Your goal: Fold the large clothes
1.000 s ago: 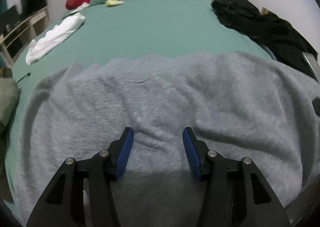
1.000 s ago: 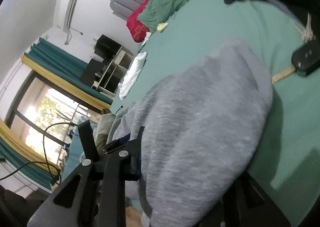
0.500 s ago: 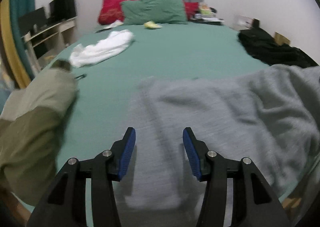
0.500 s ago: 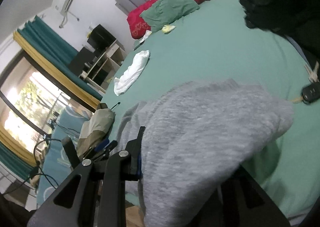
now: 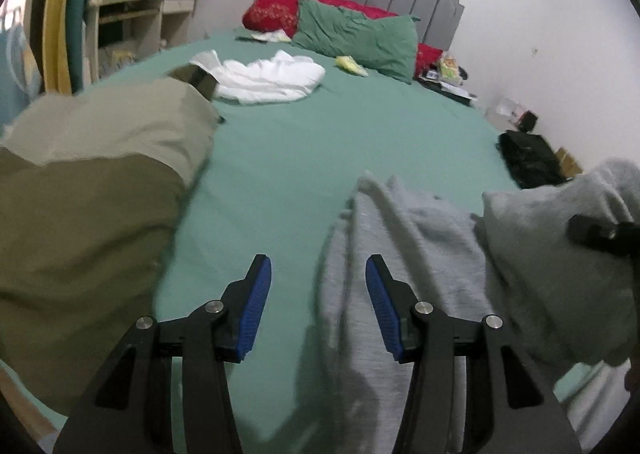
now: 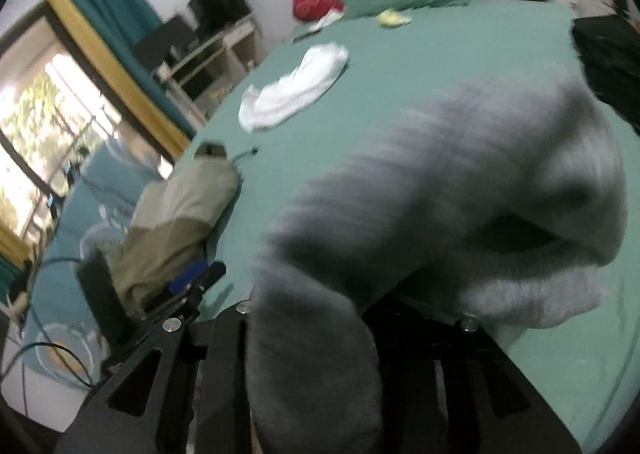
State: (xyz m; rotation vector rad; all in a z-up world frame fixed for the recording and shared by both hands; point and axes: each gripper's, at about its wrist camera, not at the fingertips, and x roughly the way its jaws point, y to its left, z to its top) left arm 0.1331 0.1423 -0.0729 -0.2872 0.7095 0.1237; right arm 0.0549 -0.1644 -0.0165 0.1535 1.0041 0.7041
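While the right gripper lifts the grey sweater bunched between its opening jaws, left gripper jaws stand apart w/ nothing between, sweater edge just right, over the bed.

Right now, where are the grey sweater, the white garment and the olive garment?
grey sweater [image 5: 400,238]: left wrist view, on its bunched middle folds.
white garment [image 5: 272,77]: left wrist view, on its crumpled centre.
olive garment [image 6: 176,217]: right wrist view, on its middle.
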